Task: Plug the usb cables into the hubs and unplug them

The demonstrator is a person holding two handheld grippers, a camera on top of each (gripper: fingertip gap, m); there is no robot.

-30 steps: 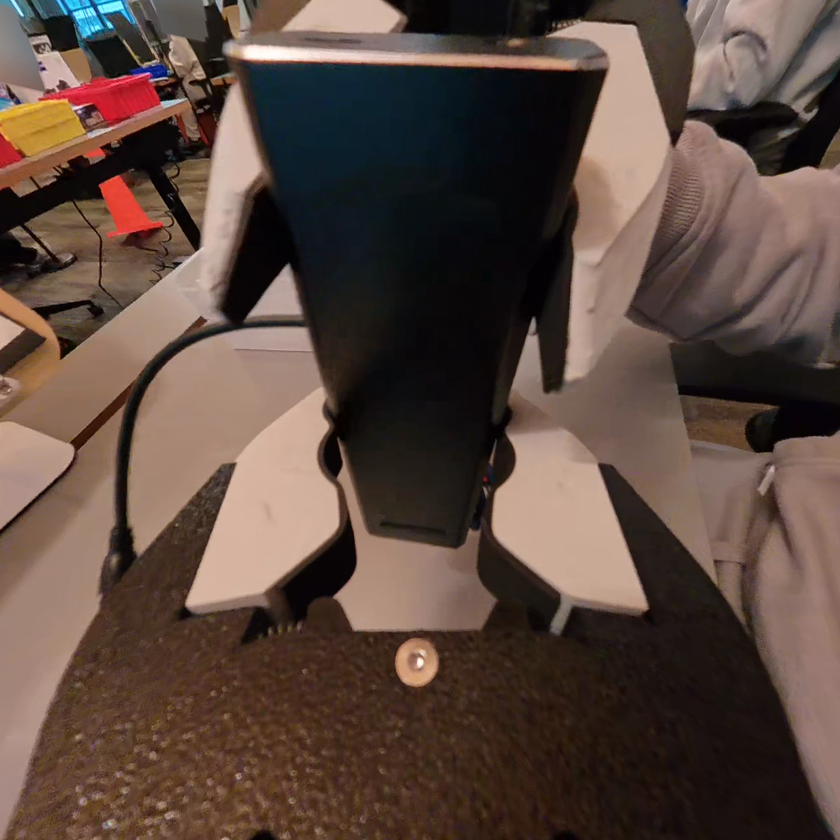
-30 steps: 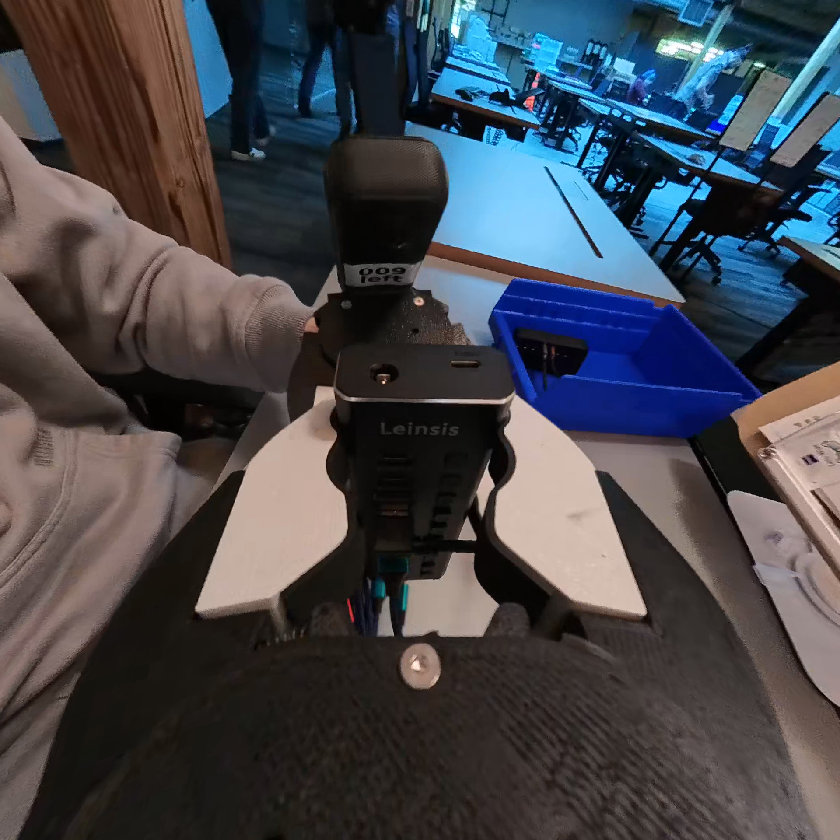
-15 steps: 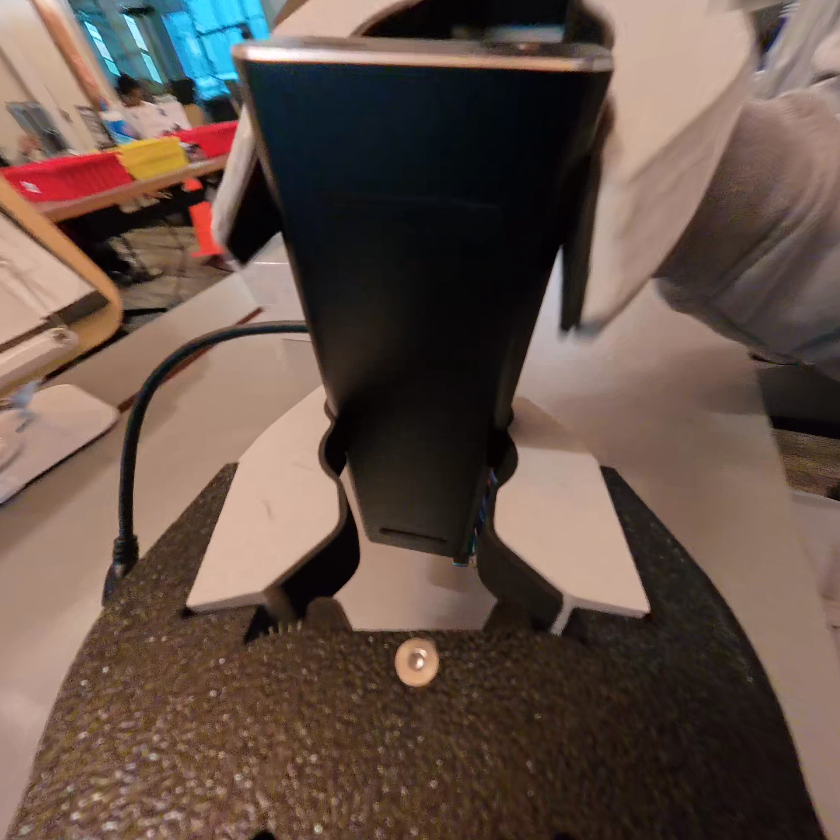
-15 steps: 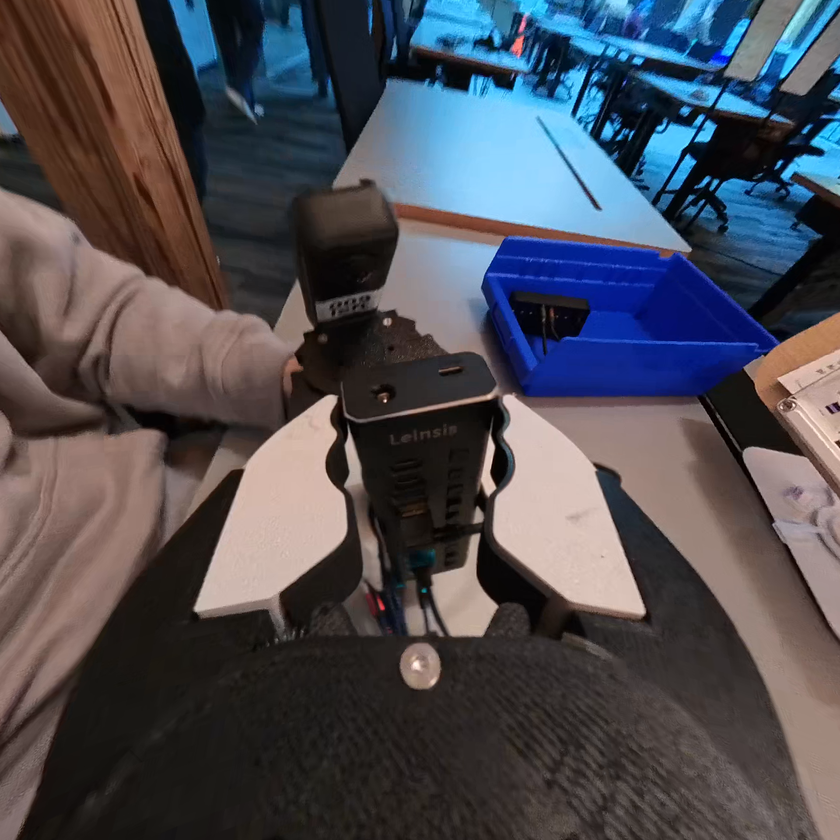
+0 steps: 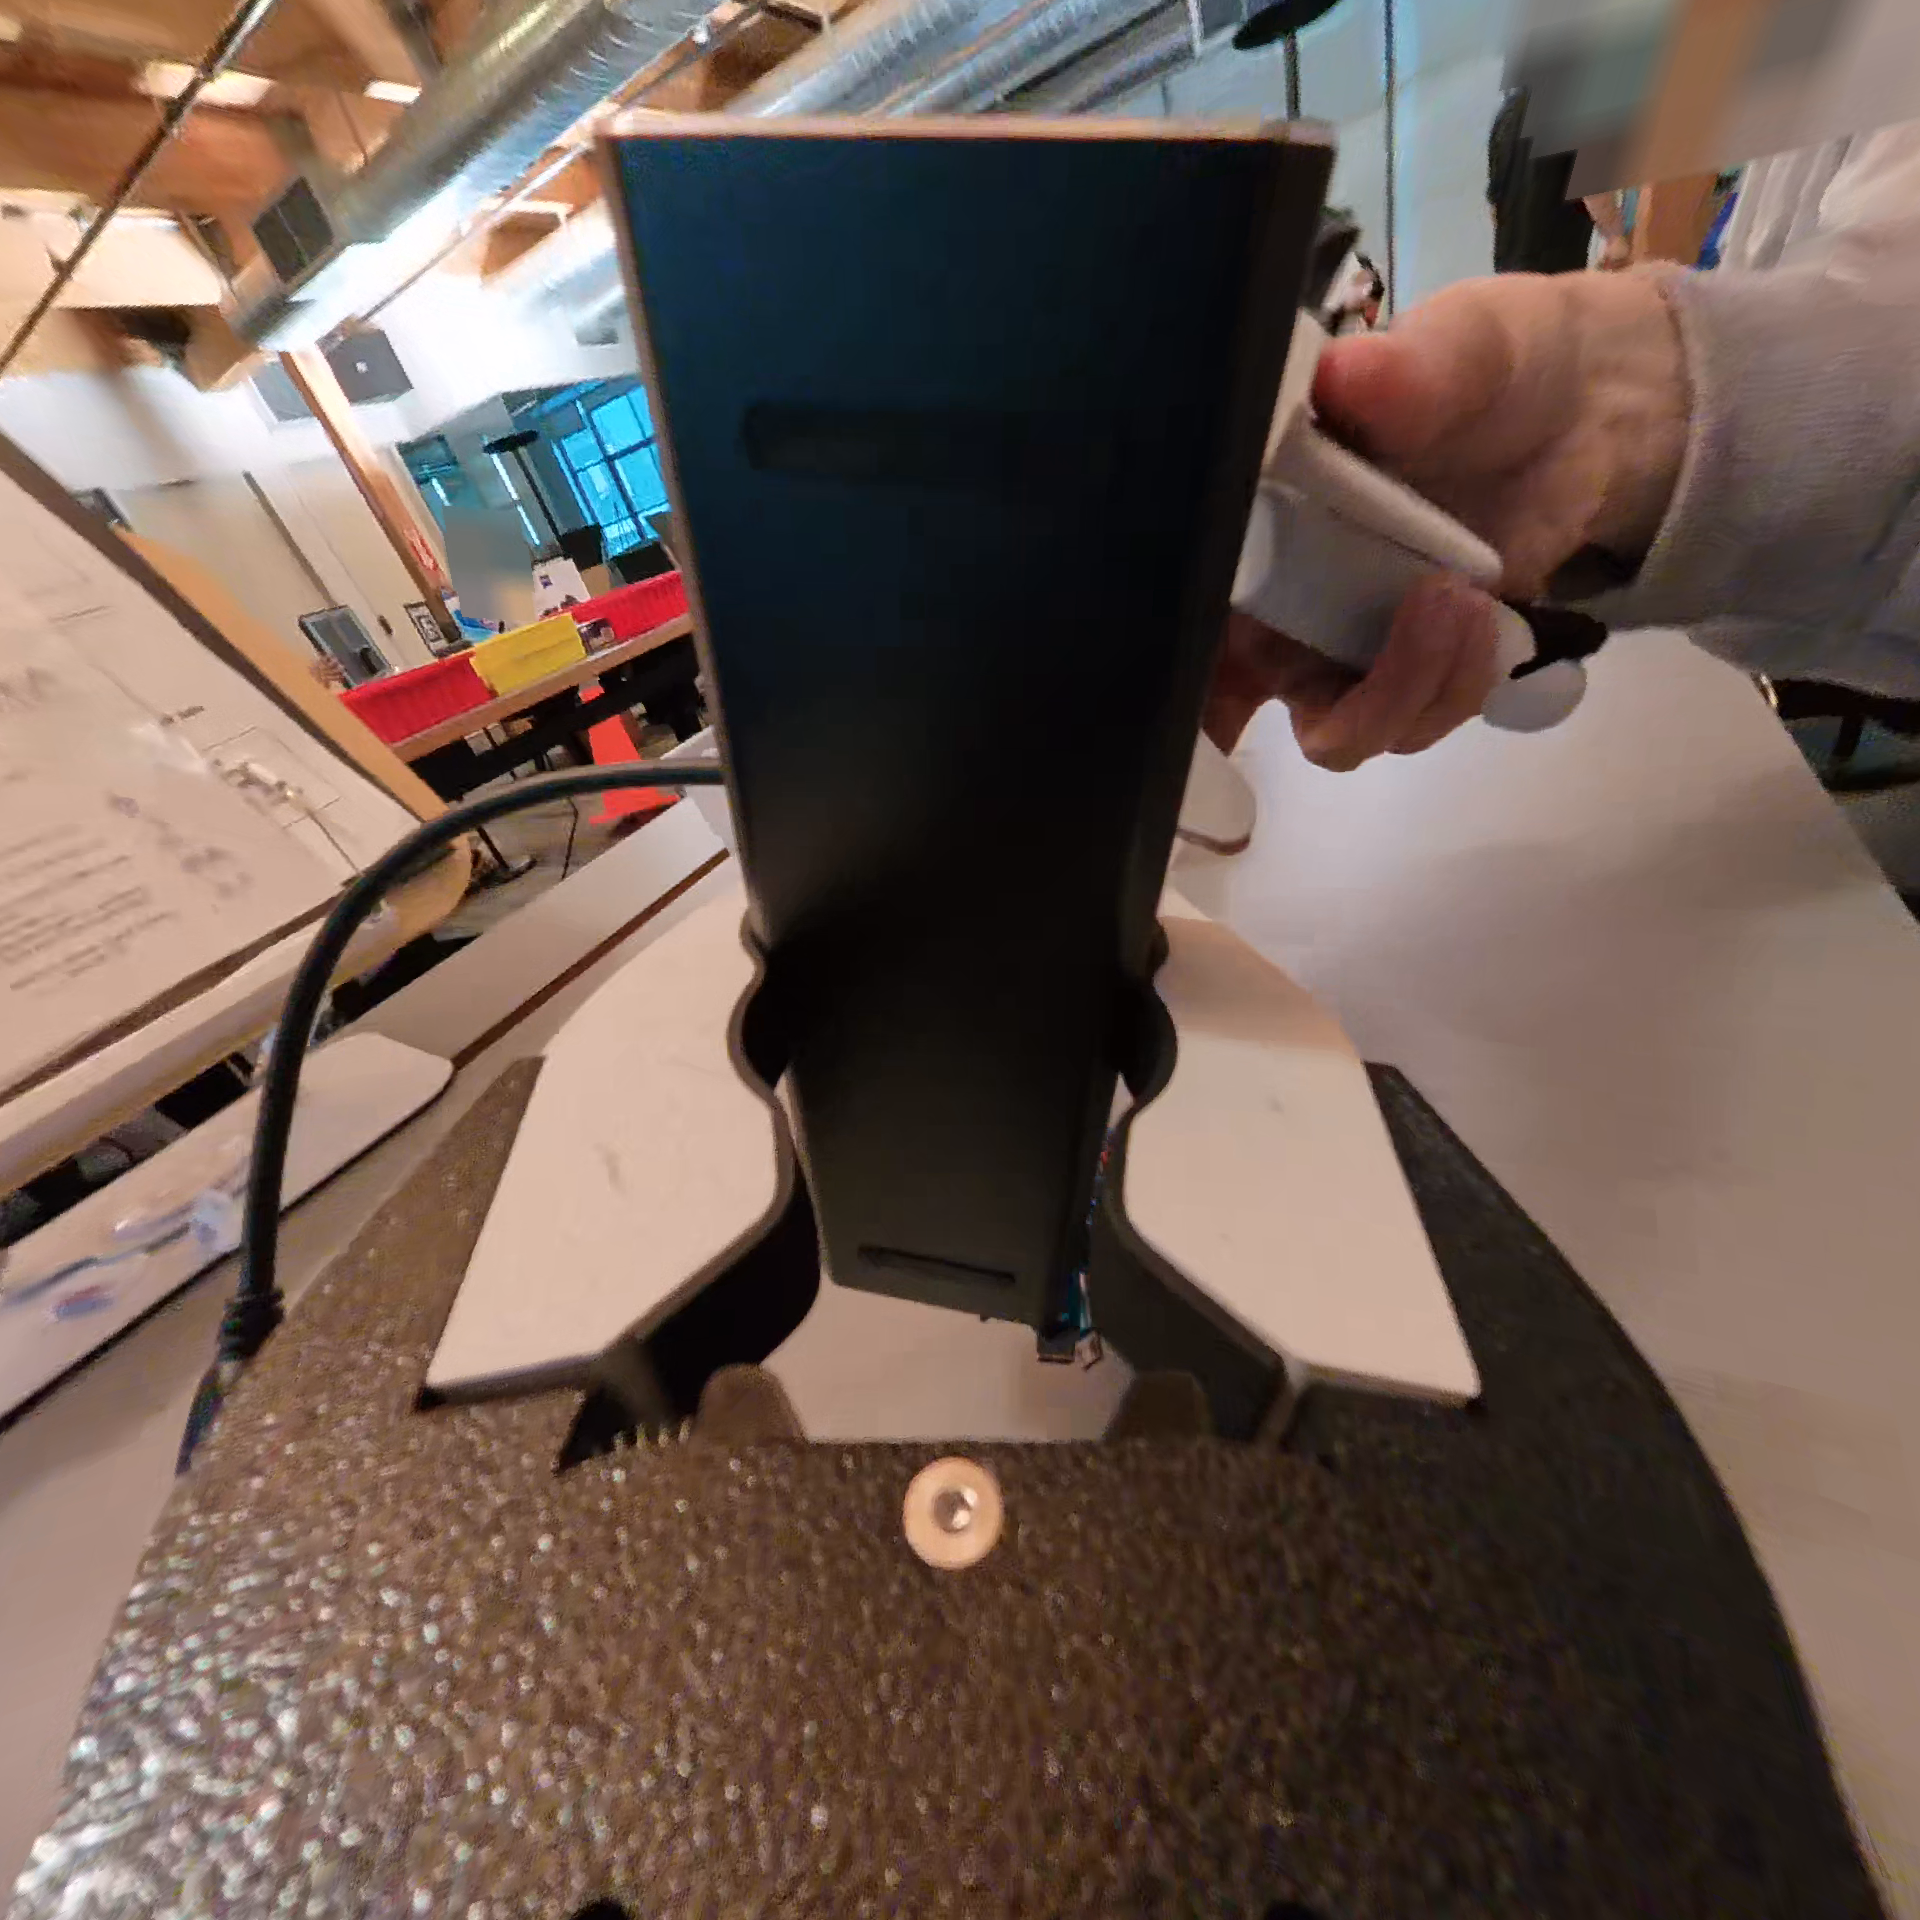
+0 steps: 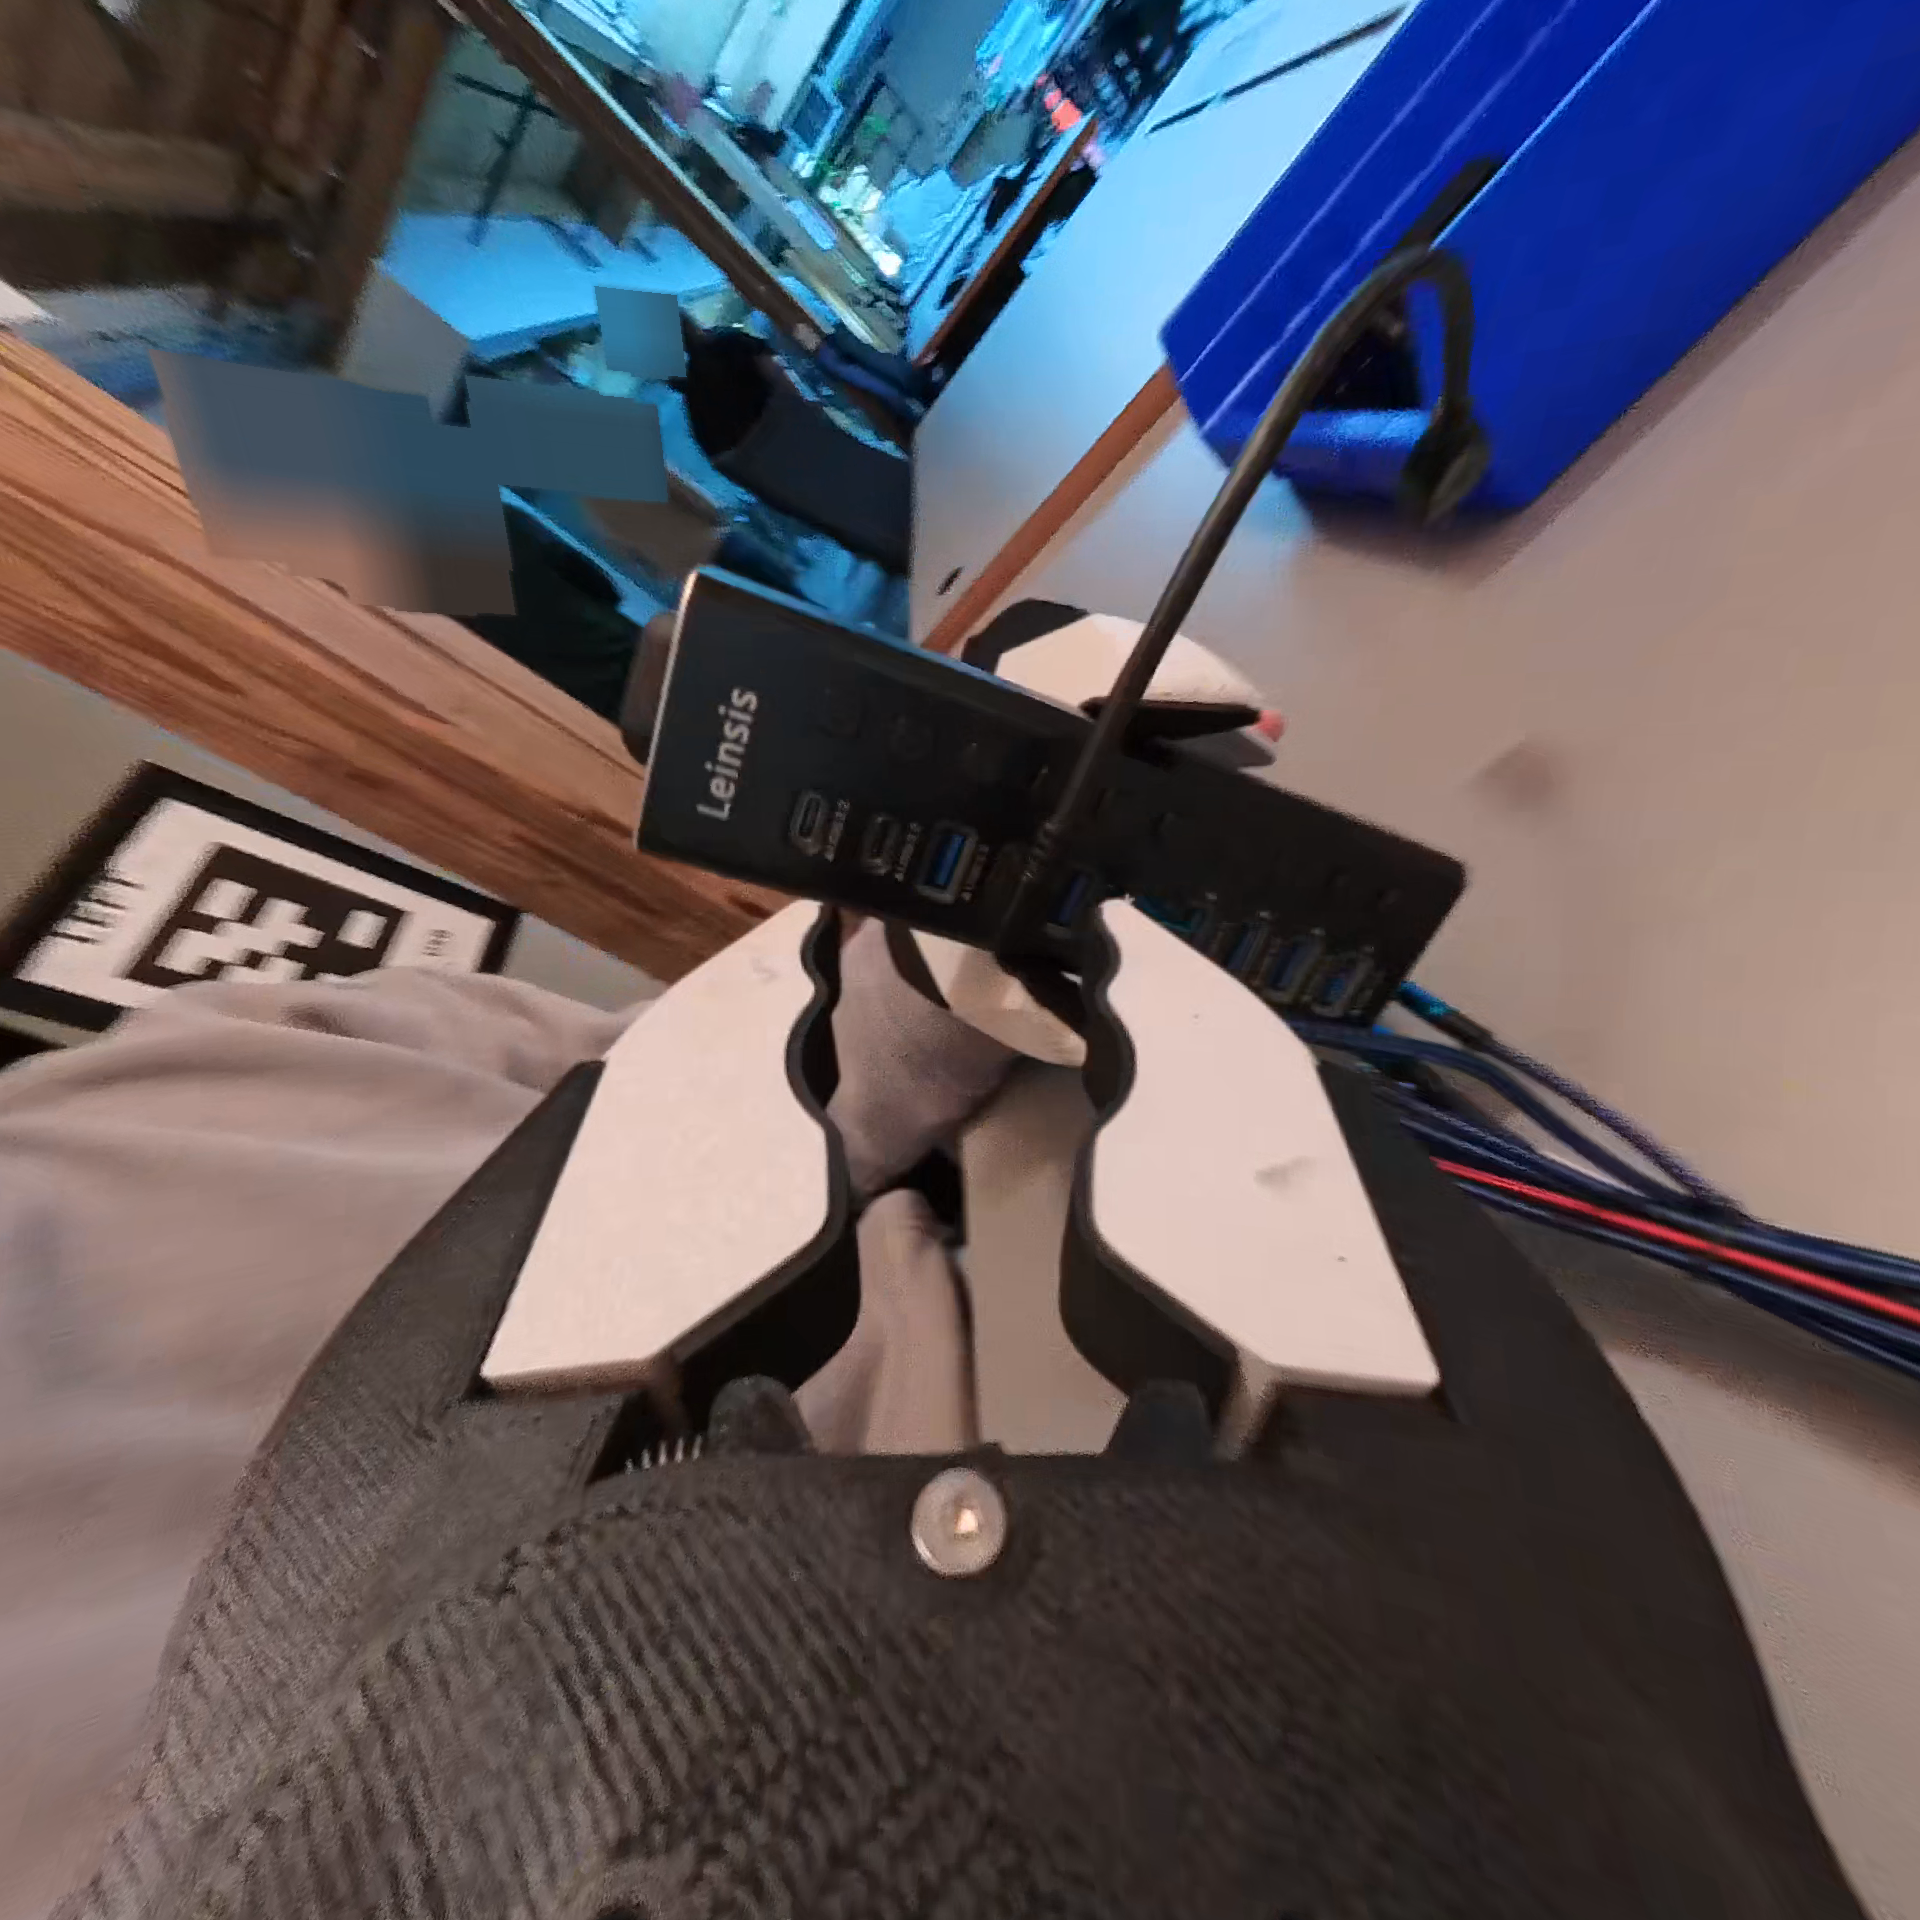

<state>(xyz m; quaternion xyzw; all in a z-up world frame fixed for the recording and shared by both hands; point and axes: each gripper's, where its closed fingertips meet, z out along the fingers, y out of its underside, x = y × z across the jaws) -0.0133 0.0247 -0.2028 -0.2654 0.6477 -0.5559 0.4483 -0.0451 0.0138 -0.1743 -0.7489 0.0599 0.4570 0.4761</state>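
Note:
My left gripper (image 5: 956,997) is shut on a black USB hub (image 5: 935,623) and holds it upright above the white table (image 5: 1558,987). A black cable (image 5: 312,987) arcs from behind the hub to the left. In the right wrist view the hub (image 6: 935,769) lies tilted just beyond my right gripper (image 6: 956,935), which is open and empty. The left gripper's white fingers (image 6: 1174,675) clamp it from both sides. The black cable (image 6: 1226,540) is plugged into a port of the hub by my right fingertip. Several blue and red cables (image 6: 1662,1226) hang from its lower ports.
A blue bin (image 6: 1662,208) stands on the table behind the hub. A wooden post (image 6: 312,665) and a black-and-white marker tag (image 6: 239,914) are to the left. A paper-covered board (image 5: 125,779) leans at the left; red and yellow bins (image 5: 520,655) sit far off.
My right gripper has let go of the hub, drawn back and rolled sideways. My left gripper keeps its hold and has tipped the hub upward.

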